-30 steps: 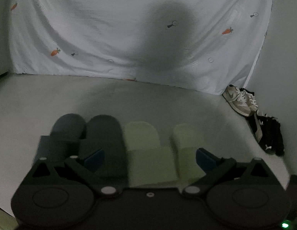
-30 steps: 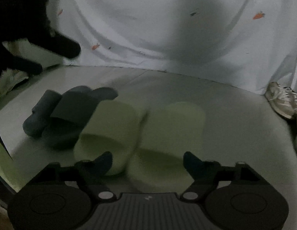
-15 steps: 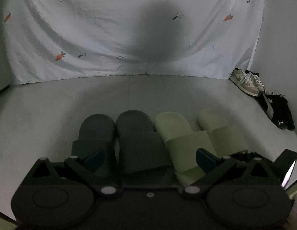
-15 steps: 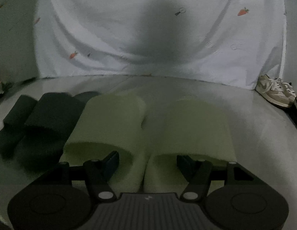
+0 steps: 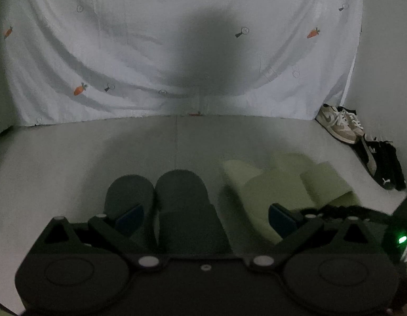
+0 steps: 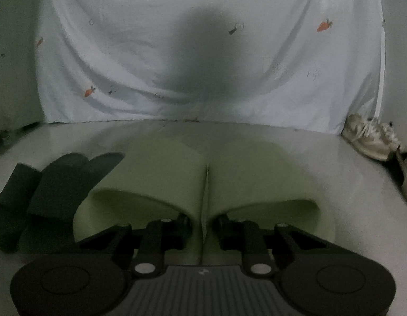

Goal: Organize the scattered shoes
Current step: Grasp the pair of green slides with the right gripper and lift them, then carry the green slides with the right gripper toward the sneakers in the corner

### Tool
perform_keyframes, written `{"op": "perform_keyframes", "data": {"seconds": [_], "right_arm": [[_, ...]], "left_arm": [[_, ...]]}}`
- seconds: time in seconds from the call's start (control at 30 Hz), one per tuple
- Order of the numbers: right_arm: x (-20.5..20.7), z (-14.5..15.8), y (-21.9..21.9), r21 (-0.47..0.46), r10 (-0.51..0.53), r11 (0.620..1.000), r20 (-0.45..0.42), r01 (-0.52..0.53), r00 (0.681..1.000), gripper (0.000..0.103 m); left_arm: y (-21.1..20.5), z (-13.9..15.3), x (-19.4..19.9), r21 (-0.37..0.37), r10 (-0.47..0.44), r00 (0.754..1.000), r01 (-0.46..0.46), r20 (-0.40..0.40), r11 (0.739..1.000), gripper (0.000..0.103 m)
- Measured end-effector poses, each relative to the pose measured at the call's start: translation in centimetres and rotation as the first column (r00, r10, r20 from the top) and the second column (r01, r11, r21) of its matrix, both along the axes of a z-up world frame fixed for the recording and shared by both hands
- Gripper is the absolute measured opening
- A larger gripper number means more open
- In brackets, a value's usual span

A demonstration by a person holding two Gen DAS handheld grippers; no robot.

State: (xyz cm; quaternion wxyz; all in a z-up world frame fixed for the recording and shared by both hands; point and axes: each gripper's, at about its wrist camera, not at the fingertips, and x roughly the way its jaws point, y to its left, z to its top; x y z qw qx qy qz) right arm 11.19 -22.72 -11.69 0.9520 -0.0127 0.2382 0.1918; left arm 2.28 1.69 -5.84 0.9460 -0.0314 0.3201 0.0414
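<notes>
A pair of pale green slippers lies side by side on the grey floor, toes pointing away. My right gripper has one finger inside each slipper. Its jaws are closing, pinching the two inner walls together into a thin ridge. In the left wrist view the green slippers look blurred, a gap apart from the dark grey slippers. My left gripper stands open above the grey pair, holding nothing. The grey pair sits to the left of the green one.
Beige sneakers and black shoes line the right wall. A white sheet with carrot prints hangs across the back. The right gripper's body with a green light shows at the right edge. Bare floor stretches ahead.
The right gripper's jaws came together on the inner walls of the green slippers, pressing the pair tight. The green pair has shifted right, away from the grey slippers.
</notes>
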Motion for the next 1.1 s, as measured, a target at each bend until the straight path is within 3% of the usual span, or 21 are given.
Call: {"op": "perform_keyframes", "data": {"seconds": [0.27, 0.6, 0.83, 1.1], "right_arm": [[2.4, 7.1, -6.2, 0.036, -0.055, 0.998, 0.148, 0.051, 0.988, 0.026], [8.4, 13.1, -15.9, 0.066, -0.133, 0.991, 0.296, 0.119, 0.946, 0.032], [16.1, 12.0, -19.5, 0.085, -0.182, 0.983, 0.293, 0.164, 0.939, 0.032], [28.7, 5.7, -18.7, 0.056, -0.173, 0.985, 0.199, 0.165, 0.965, 0.032]], "left_arm": [[-4.0, 1.0, 5.1, -0.067, 0.02, 1.0, -0.018, 0.016, 0.998, 0.102], [-11.9, 0.6, 13.9, -0.136, -0.073, 0.996, 0.08, 0.058, 0.988, 0.102], [-15.9, -0.7, 21.6, -0.168, -0.148, 0.986, 0.16, 0.082, 0.973, 0.102], [-17.3, -3.3, 31.0, -0.16, -0.164, 0.986, 0.169, 0.039, 0.973, 0.102]]}}
